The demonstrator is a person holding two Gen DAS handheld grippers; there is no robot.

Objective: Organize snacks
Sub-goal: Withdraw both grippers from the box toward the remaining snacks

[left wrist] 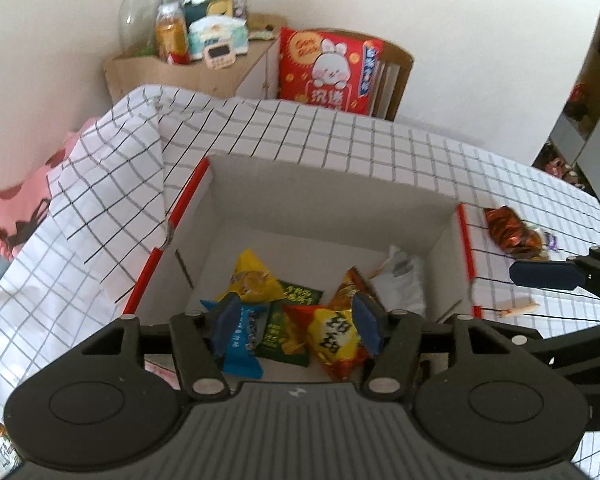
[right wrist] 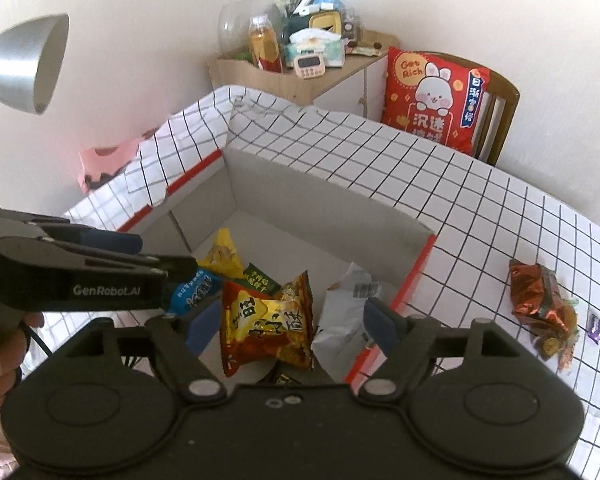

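Note:
A white cardboard box with red-edged flaps (left wrist: 332,208) (right wrist: 332,216) stands on the checked tablecloth. Inside lie several snack packets: a yellow one (left wrist: 254,278) (right wrist: 222,254), a green one (left wrist: 288,330) (right wrist: 258,278), a blue one (left wrist: 242,350) (right wrist: 192,292), a red-yellow one (left wrist: 334,340) (right wrist: 268,326) and a white one (left wrist: 402,282) (right wrist: 346,316). My left gripper (left wrist: 296,324) is open and empty above the box; it also shows in the right wrist view (right wrist: 152,256). My right gripper (right wrist: 288,330) is open and empty over the box. A brown-orange packet (left wrist: 514,232) (right wrist: 542,300) lies outside, right of the box.
A small purple candy (right wrist: 595,327) lies beside the brown packet. A tan scrap (left wrist: 516,311) lies near the box. A wooden cabinet with bottles and clutter (right wrist: 300,68) and a chair with a red rabbit cushion (right wrist: 434,96) stand behind the table. A lamp (right wrist: 20,64) hangs at left.

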